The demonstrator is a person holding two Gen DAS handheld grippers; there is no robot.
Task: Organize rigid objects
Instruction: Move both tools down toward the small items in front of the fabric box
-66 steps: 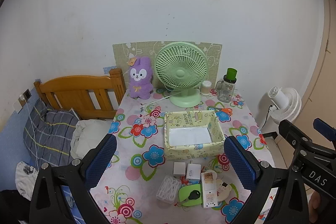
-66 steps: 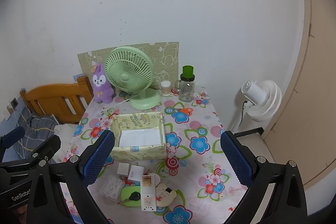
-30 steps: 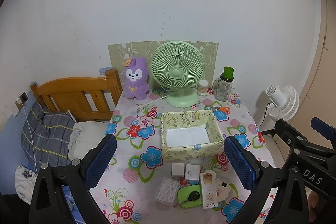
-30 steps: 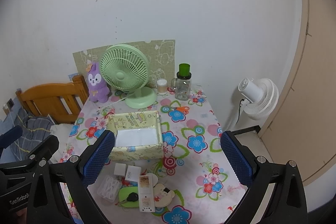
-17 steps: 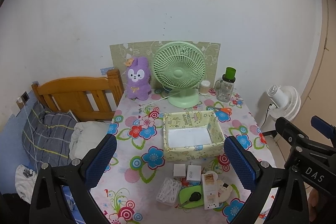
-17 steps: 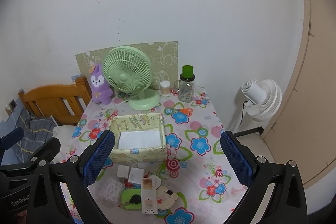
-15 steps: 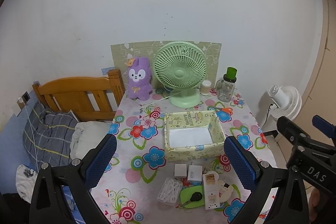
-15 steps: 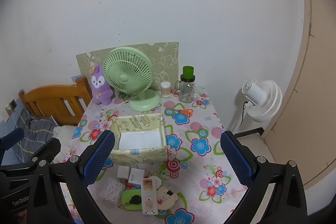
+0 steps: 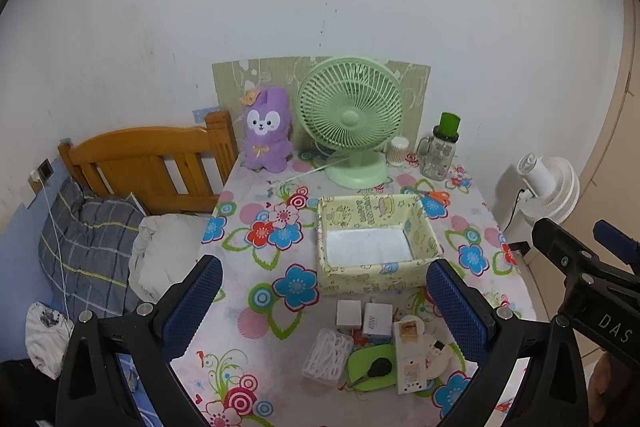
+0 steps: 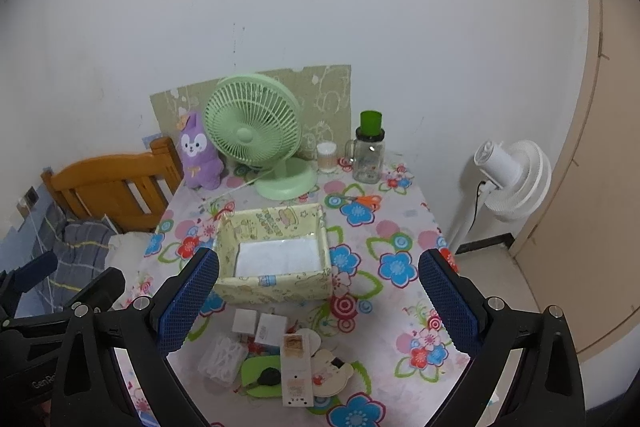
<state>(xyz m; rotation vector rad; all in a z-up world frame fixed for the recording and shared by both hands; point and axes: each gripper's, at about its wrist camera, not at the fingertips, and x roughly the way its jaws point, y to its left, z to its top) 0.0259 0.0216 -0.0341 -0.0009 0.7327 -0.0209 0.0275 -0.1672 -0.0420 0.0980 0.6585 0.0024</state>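
Note:
A yellow patterned box (image 9: pixel 376 279) (image 10: pixel 276 289) stands empty mid-table on the flowered cloth. In front of it lies a cluster: two white charger cubes (image 9: pixel 364 315) (image 10: pixel 258 325), a clear plastic case (image 9: pixel 327 353) (image 10: pixel 222 357), a green dish with a black key fob (image 9: pixel 372 367) (image 10: pixel 264 375), a tall white remote-like block (image 9: pixel 411 355) (image 10: pixel 297 371) and a cream bear-shaped piece (image 9: pixel 436 355) (image 10: pixel 332 371). My left gripper (image 9: pixel 324 311) and right gripper (image 10: pixel 320 307) both hover high above the table's near edge, open and holding nothing.
At the back stand a green desk fan (image 9: pixel 352 123), a purple plush rabbit (image 9: pixel 267 135), a cotton-swab jar (image 9: pixel 398 149) and a green-lidded glass jar (image 9: pixel 440 155). Orange scissors (image 9: pixel 436 194) lie behind the box. A wooden bed (image 9: pixel 148 167) is left, a white floor fan (image 10: pixel 508 179) right.
Both views drifted slightly over the last two seconds, as if the grippers swayed a little above the table. Nothing on the table has moved and both grippers stay open.

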